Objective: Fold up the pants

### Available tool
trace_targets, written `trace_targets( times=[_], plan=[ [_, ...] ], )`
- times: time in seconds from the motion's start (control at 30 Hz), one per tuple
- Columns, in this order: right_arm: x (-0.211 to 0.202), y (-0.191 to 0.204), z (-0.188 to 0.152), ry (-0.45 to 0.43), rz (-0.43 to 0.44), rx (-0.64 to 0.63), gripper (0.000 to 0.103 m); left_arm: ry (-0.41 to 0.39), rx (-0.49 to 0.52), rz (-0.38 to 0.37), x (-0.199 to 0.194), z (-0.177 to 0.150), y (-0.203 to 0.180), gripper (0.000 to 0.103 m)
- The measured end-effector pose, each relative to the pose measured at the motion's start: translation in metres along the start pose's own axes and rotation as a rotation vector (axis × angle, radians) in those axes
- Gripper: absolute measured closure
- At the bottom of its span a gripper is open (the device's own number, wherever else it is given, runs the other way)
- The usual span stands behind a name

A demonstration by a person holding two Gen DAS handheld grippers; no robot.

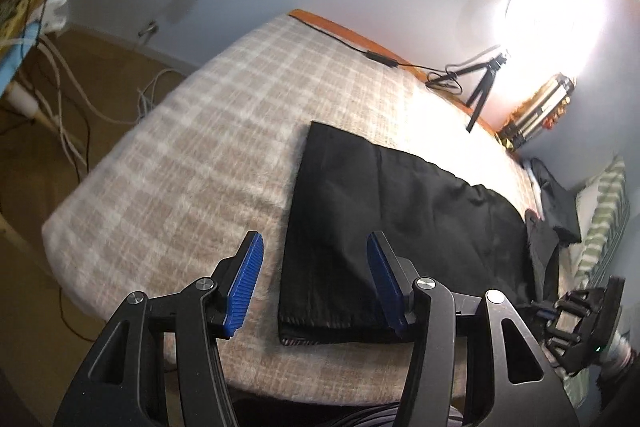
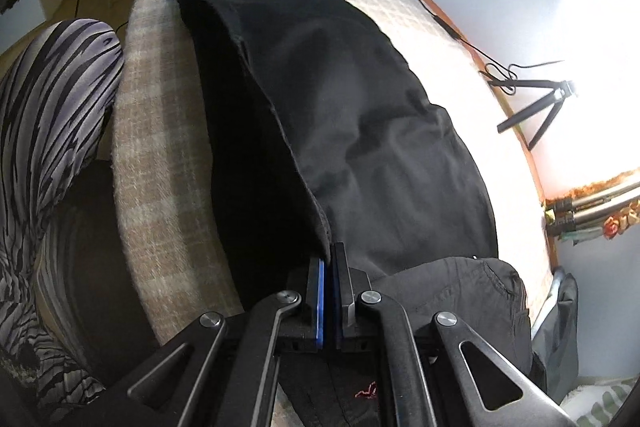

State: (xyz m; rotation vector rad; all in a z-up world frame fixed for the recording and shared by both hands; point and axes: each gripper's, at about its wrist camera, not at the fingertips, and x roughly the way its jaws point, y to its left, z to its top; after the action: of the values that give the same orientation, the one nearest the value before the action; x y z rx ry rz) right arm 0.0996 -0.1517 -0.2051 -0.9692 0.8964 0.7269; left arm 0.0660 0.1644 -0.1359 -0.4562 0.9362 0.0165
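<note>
Black pants [image 1: 384,211] lie lengthwise on a beige checked blanket [image 1: 192,147], legs stacked, leg hems toward the near left edge. My left gripper [image 1: 316,259] is open and empty, hovering above the hem end of the pants. In the right wrist view the pants [image 2: 360,115] stretch away from me. My right gripper [image 2: 329,263] is shut on a fold edge of the pants near the waist end, lifting the top layer slightly. The waistband [image 2: 460,291] bunches just right of it.
A small black tripod [image 1: 484,87] and a cable [image 1: 360,47] stand along the far wooden edge by a bright lamp. Cables hang on the floor at left [image 1: 60,99]. A person's striped leg [image 2: 48,131] is at the left of the blanket.
</note>
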Motion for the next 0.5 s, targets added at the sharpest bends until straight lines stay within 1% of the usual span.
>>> trace_targets(
  times=[0.03,0.13,0.23,0.27,0.3,0.4,0.43,0.5],
  plan=[
    [0.000,-0.001,-0.001,0.000,-0.008,0.003,0.103,0.007,0.016,-0.005,0.003,-0.001,-0.002,0.050],
    [0.003,0.001,0.000,0.001,0.019,0.015,0.101,0.056,0.075,-0.037,0.019,-0.001,-0.017,0.050],
    [0.006,-0.001,-0.001,-0.001,0.035,0.067,0.098,0.111,0.175,-0.065,0.042,-0.007,-0.048,0.050],
    [0.004,-0.003,-0.001,-0.012,0.043,0.093,0.095,0.133,0.206,-0.076,0.049,-0.009,-0.056,0.050],
    [0.001,-0.008,-0.003,-0.028,0.062,0.132,0.094,0.150,0.228,-0.086,0.054,-0.011,-0.064,0.050],
    [-0.012,-0.023,-0.010,-0.076,0.120,0.246,0.078,0.213,0.312,-0.100,0.078,-0.017,-0.086,0.050],
    [-0.018,-0.027,-0.013,-0.094,0.134,0.277,0.071,0.223,0.328,-0.101,0.082,-0.019,-0.088,0.050],
    [-0.035,-0.040,-0.022,-0.143,0.164,0.354,0.068,0.252,0.369,-0.096,0.092,-0.024,-0.094,0.050]
  ],
)
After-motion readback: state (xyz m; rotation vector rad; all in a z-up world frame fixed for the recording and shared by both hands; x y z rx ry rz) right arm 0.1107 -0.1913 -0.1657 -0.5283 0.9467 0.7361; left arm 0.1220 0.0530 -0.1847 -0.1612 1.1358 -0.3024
